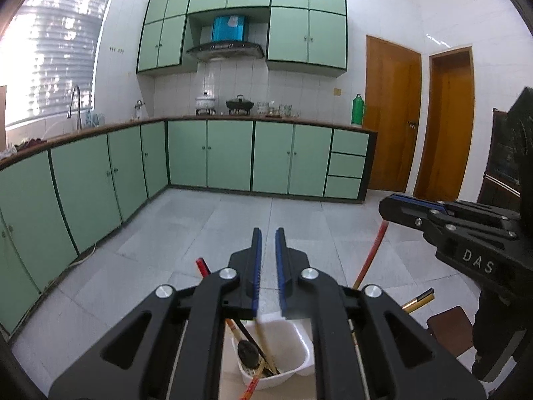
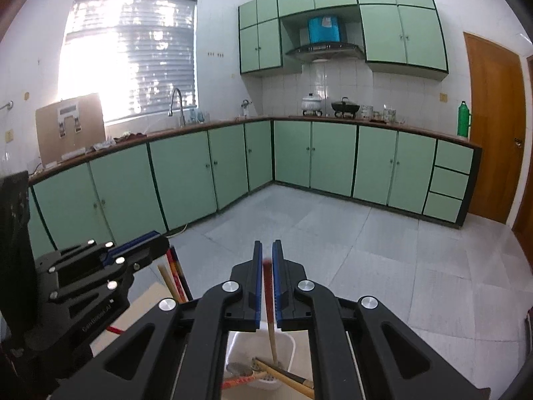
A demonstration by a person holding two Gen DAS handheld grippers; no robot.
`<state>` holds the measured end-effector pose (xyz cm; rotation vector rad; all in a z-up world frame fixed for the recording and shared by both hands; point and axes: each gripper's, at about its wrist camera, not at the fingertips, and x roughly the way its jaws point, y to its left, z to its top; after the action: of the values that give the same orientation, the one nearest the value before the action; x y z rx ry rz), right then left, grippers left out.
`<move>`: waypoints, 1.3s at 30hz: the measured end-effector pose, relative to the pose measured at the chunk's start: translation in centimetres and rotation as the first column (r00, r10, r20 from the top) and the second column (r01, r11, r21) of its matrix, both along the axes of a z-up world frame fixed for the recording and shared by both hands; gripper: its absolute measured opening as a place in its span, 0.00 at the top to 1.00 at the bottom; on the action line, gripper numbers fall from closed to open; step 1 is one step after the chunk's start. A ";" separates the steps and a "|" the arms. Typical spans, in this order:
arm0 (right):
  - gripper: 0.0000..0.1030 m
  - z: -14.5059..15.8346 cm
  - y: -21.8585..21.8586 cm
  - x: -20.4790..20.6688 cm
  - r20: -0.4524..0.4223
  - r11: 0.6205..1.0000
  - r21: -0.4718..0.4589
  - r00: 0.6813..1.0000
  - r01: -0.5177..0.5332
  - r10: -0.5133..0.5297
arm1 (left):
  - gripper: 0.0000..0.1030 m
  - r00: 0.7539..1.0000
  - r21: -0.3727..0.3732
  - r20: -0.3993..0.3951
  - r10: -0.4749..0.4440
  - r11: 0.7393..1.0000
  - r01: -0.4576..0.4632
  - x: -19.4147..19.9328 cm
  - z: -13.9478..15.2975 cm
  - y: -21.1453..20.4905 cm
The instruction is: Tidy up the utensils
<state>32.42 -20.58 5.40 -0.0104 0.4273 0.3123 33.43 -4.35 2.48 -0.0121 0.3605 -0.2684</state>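
Pretty retro kitchen: mint-green cabinets (image 2: 186, 170) run in an L under a brown counter (image 2: 333, 119), with matching wall cupboards (image 1: 299, 33) around a range hood (image 1: 225, 50). White tiled walls, pale grey tiled floor (image 2: 383, 250). Sun blasts through a blinded window (image 2: 133, 56) above the faucet (image 2: 176, 103). Two wooden doors (image 1: 393, 113) stand past the counter's right end.

Both grippers, left gripper (image 1: 268, 233) and right gripper (image 2: 267, 245), look like matt black plastic with shiny metal screws and ribbed blue pads. The white tub (image 1: 299, 340) is smooth, slightly glossy plastic. Chopsticks (image 2: 271, 333) look like wood, some lacquered red. Floor tiles (image 1: 186, 233) are pale grey, dull sheen. Doors (image 1: 389, 113) are varnished wood.
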 end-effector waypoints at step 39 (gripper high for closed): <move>0.06 -3.5 -3.5 -21.9 -0.034 0.990 0.081 0.993 0.119 -0.117 | 0.09 0.991 -0.004 -0.082 0.102 0.995 -0.102 -22.0 -2.7 4.5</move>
<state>10.52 -24.05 1.90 0.1003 0.4415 0.2132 11.40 0.14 -0.26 -0.0496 0.4383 -0.1685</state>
